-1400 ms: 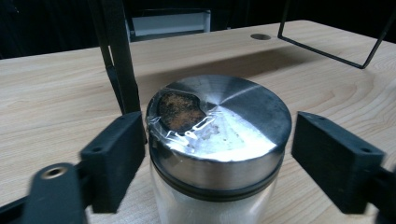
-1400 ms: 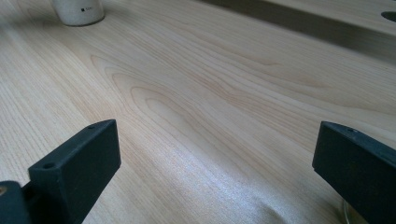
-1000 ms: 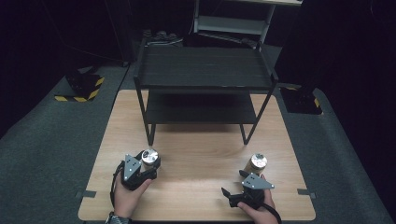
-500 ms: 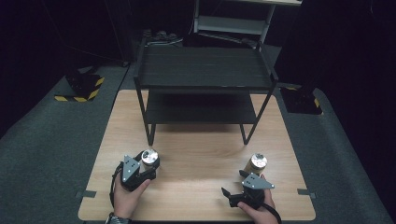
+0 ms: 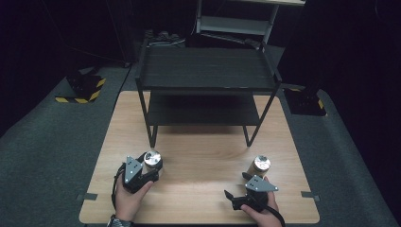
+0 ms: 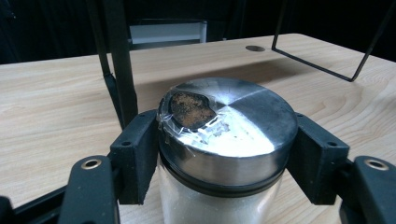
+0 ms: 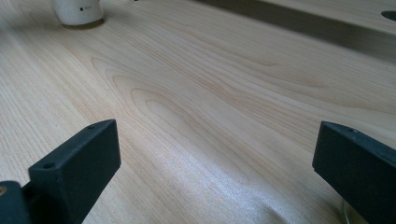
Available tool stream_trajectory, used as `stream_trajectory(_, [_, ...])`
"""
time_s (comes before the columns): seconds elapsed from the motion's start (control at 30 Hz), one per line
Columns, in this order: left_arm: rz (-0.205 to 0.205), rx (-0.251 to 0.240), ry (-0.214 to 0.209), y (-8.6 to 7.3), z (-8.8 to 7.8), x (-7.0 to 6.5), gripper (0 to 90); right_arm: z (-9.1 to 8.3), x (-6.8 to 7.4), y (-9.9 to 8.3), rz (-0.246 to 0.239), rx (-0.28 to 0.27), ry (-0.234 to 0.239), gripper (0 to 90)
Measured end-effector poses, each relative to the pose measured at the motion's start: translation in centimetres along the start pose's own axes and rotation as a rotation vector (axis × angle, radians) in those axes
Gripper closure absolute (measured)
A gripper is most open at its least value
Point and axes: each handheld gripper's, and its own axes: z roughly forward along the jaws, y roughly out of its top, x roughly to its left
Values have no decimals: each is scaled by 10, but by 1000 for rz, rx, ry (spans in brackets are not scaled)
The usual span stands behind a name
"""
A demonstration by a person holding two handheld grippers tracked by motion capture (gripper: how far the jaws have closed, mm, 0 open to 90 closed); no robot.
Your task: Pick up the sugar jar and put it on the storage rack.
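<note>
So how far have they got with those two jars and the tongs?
Barely begun. Both jars stand on the table in front of the black shelf. In hand: the left tongs are clamped on the steel lid of the left jar, not yet lifted. The right tongs are open over bare wood, with the right jar beside them. Left, probably: gripping that jar and moving both, perhaps onto the shelf.

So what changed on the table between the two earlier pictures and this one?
Nothing visibly changed. The left gripper is still shut on the steel-lidded jar, the right gripper still stands open beside the second jar, and both hands, both jars and the black rack sit where they were.
</note>
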Motion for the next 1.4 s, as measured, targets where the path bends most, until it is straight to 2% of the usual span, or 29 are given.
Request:
stream_trajectory(0.43, [19, -52, -35, 24, -3, -6, 327, 0, -1, -1, 6, -4, 3, 8])
stream_trajectory(0.53, [28, -54, -33, 34, -3, -7, 327, 0, -2, -1, 6, -4, 4, 8])
stream_trajectory(0.87, [24, -83, -45, 60, -2, -6, 327, 0, -3, -1, 9, -4, 10, 8])
stream_trajectory(1.4, [60, -131, -52, 101, -3, -8, 328, 0, -3, -1, 6, -4, 13, 8])
